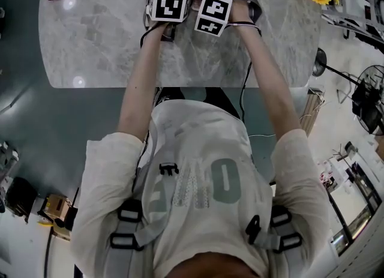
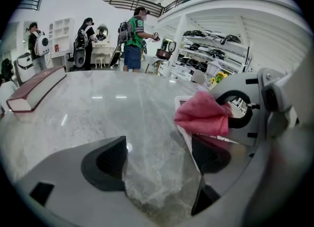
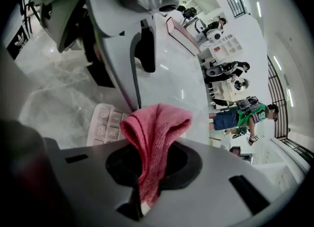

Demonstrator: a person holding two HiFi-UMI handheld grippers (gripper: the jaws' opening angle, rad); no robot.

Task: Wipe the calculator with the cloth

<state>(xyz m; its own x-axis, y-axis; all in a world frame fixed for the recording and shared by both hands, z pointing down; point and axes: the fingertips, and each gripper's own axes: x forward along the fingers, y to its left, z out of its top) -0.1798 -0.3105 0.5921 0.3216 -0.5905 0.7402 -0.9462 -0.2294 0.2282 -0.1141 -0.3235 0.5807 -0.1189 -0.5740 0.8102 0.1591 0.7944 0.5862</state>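
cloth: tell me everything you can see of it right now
The cloth is pinkish-red and looks like soft, finely ribbed fabric. It is bunched and folded double. The rounded fold stands out beyond the right gripper, whose jaws are shut on the lower part. It sits just over the key end of the calculator; whether it touches the keys cannot be told. No stains or tears show on the visible part.

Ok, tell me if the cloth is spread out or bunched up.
Bunched up: the right gripper is shut on the pink cloth, which humps into a folded wad near the calculator.
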